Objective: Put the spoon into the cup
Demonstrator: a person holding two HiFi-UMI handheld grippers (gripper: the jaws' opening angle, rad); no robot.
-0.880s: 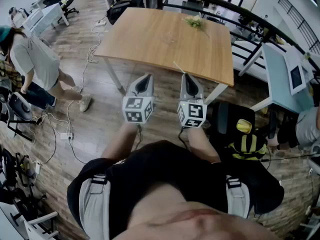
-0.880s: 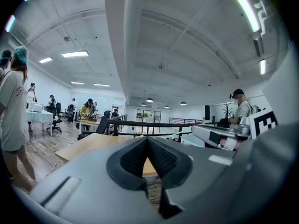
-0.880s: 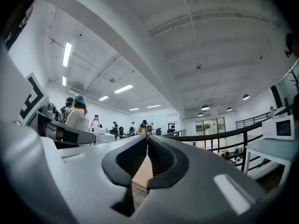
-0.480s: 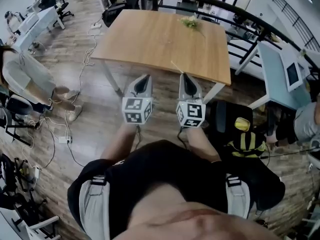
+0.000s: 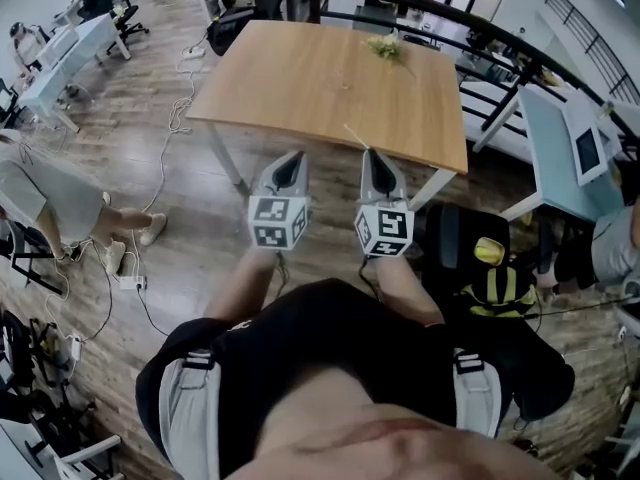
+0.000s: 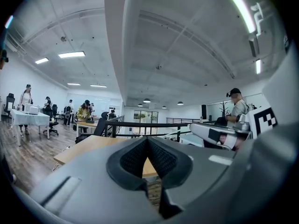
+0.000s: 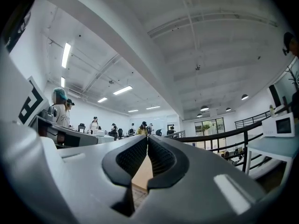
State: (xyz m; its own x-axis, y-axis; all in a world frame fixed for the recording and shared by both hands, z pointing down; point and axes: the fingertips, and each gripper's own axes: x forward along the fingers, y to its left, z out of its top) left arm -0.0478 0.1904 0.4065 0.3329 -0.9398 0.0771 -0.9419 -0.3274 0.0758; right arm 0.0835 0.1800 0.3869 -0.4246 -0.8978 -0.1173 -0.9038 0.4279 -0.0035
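Jaws together: left gripper (image 6: 147, 140), right gripper (image 7: 147, 139).

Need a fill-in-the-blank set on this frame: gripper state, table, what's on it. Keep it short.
1. The left gripper and the right gripper both have their jaws ____.
2. Between each gripper's jaws there is ____.
3. The table ahead of the grippers has a ____ top.
4. The sprig of greenery lies near the table's ____ edge, away from the person.

Missing words: shut; nothing; wooden; far
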